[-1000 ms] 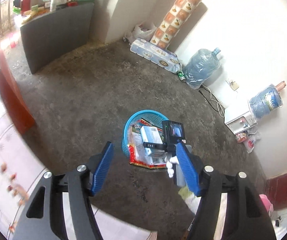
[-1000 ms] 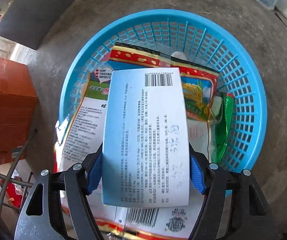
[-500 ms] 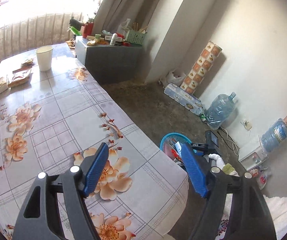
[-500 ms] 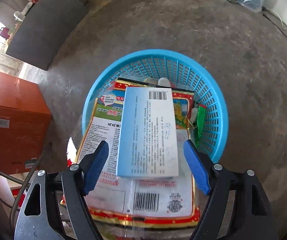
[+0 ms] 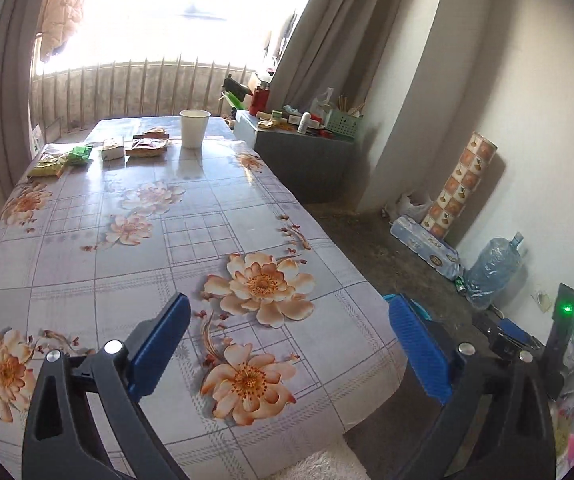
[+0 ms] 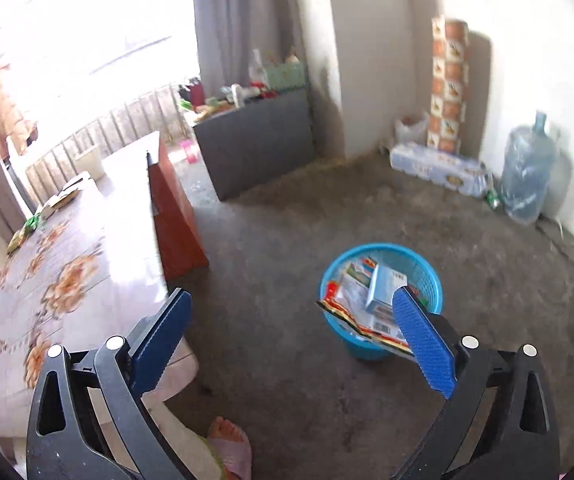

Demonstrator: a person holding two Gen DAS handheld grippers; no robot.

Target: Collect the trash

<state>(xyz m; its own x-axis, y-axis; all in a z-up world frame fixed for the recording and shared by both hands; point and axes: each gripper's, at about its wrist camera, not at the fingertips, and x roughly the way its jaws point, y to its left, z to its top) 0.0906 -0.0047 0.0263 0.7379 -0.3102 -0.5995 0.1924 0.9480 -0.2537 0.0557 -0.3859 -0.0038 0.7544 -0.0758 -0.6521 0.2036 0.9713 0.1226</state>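
Change since a second ago: right tongs [image 6: 291, 340] then clamped the pale blue box [image 6: 385, 286] low over the blue basket [image 6: 427, 280]; now they are lifted clear, jaws opening wide apart with nothing between them. The box lies in the basket on top of the red-edged snack bags [image 6: 351, 312], tilted, its long axis running from the near rim up toward the far rim, barcode end nearest the camera. The basket stands on the concrete floor [image 6: 287, 240], beside the bench.

Left tongs [image 5: 287, 344] earlier faced the floor and basket; now they face along the flowered bench [image 5: 135, 280], jaws opening, empty, above the near end.

Remaining on the bench's far end: paper cup [image 5: 194, 128], several small packets [image 5: 147, 147], green wrapper [image 5: 81, 154]. Packet orientation hard to read at that distance.
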